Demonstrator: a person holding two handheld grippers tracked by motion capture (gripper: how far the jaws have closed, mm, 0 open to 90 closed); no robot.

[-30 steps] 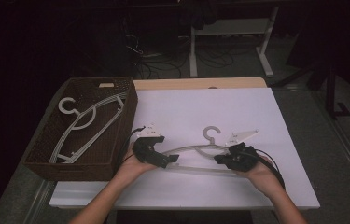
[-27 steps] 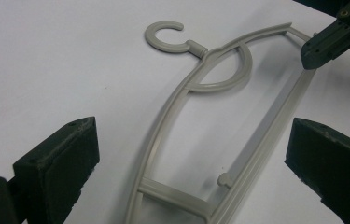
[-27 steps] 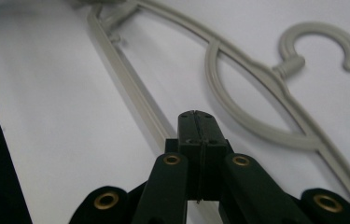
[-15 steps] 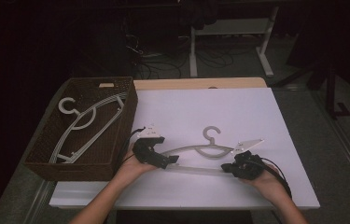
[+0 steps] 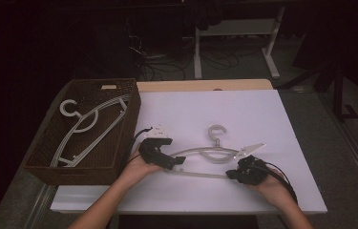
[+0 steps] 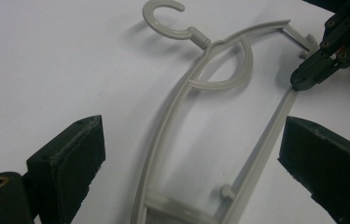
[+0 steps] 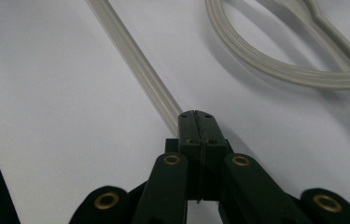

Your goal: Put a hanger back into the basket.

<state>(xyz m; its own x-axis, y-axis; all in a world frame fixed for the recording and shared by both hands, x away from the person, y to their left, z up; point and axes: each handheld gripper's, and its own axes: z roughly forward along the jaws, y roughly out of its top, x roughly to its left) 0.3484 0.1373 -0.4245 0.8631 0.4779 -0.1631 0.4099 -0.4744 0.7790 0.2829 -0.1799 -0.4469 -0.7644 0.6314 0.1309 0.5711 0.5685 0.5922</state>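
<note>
From above, my left gripper (image 5: 176,164) and right gripper (image 5: 232,174) flank the hanger (image 5: 210,153) lying near me on the white table (image 5: 243,114). Left gripper view: jaws wide around it. Right gripper view: jaws pinched on its bar

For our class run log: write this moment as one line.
left gripper: open over hanger | right gripper: shut on hanger bar | basket: holds hangers

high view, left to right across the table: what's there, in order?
Wicker basket with hangers in it → left gripper → hanger on the table → right gripper
</note>
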